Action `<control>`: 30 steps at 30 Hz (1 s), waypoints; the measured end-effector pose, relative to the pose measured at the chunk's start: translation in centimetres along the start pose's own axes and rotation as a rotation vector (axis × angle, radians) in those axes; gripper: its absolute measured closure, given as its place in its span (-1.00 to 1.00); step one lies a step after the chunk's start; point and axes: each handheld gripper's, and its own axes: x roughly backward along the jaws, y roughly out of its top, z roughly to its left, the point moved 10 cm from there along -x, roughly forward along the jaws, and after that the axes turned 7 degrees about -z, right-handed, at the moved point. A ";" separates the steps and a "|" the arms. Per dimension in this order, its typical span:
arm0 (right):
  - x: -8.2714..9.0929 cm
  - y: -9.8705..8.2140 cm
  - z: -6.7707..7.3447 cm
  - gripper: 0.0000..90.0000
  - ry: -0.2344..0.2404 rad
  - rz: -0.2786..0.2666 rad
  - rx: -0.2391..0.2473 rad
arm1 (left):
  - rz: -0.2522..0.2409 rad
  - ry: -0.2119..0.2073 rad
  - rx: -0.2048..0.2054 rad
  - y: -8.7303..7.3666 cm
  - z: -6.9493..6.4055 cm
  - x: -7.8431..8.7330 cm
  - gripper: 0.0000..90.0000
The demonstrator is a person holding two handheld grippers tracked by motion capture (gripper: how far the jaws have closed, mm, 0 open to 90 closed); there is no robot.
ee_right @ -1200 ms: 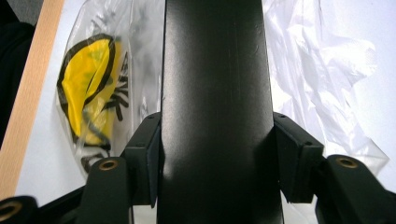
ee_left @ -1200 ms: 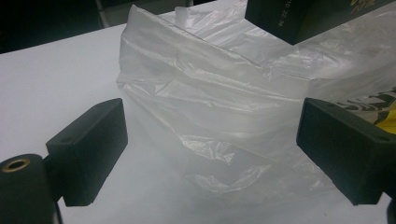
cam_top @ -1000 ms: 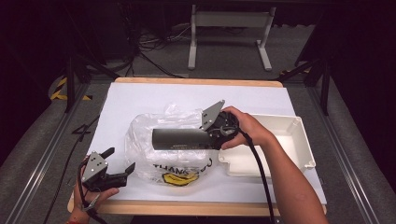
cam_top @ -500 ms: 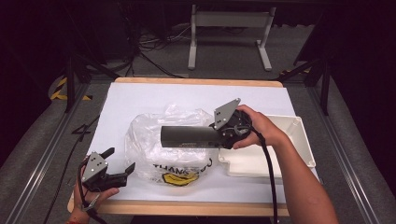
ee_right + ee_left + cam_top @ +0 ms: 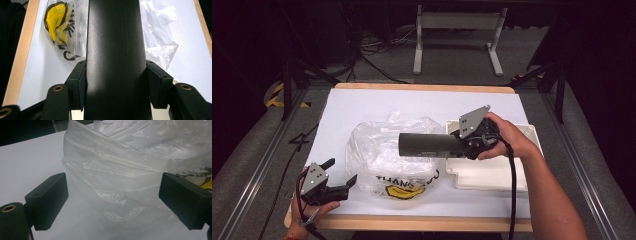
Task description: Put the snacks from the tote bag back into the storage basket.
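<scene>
A dark cylinder (image 5: pixel 427 144) lies level in the air, with my right gripper (image 5: pixel 463 145) shut on its right end. In the right gripper view the cylinder (image 5: pixel 115 50) runs up between the two pads, which press on its sides. Its free end hangs over a clear plastic bag (image 5: pixel 382 155) with a yellow and black print, crumpled on the white table. My left gripper (image 5: pixel 343 172) rests at the table's front left, open, its jaws wide apart and just short of the bag's (image 5: pixel 125 170) edge with nothing between them.
A white tray (image 5: pixel 492 172) sits on the table's right side, under my right hand. The table's wooden front edge (image 5: pixel 412 222) is close to the left gripper. A metal stand (image 5: pixel 457 30) and cables are on the floor behind the table.
My right gripper has carried the cylinder to the right and a little up, away from the bag and over the white tray. The left gripper has stayed still.
</scene>
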 end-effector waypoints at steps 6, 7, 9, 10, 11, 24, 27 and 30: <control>1.4 -1.1 0.2 -0.05 -0.006 0.009 -0.005 | 0.002 0.000 0.000 0.0 0.0 0.0 -0.78; 1.6 -1.3 0.1 -0.05 -0.012 0.009 -0.007 | 0.003 0.000 0.001 -0.1 0.0 0.0 -0.78; 2.0 -1.5 0.0 -0.05 -0.023 0.007 -0.006 | 0.006 -0.002 -0.002 -0.1 -0.1 -0.1 -0.78; 2.1 -1.6 0.0 -0.05 -0.028 0.004 -0.003 | 0.007 -0.002 -0.003 -0.1 -0.1 -0.1 -0.78; 2.3 -1.7 0.0 -0.05 -0.030 0.006 0.000 | 0.008 -0.002 -0.004 -0.1 -0.1 -0.1 -0.78; 4.1 -3.2 0.4 -0.05 -0.030 0.012 0.004 | 0.011 -0.004 -0.006 -0.2 -0.1 -0.1 -0.78; 4.6 -4.0 0.3 -0.05 -0.038 0.020 -0.002 | 0.013 -0.005 -0.007 -0.2 -0.1 -0.1 -0.78; 5.1 -4.6 0.2 -0.05 -0.049 0.021 -0.010 | 0.014 -0.003 -0.006 -0.2 -0.1 -0.2 -0.78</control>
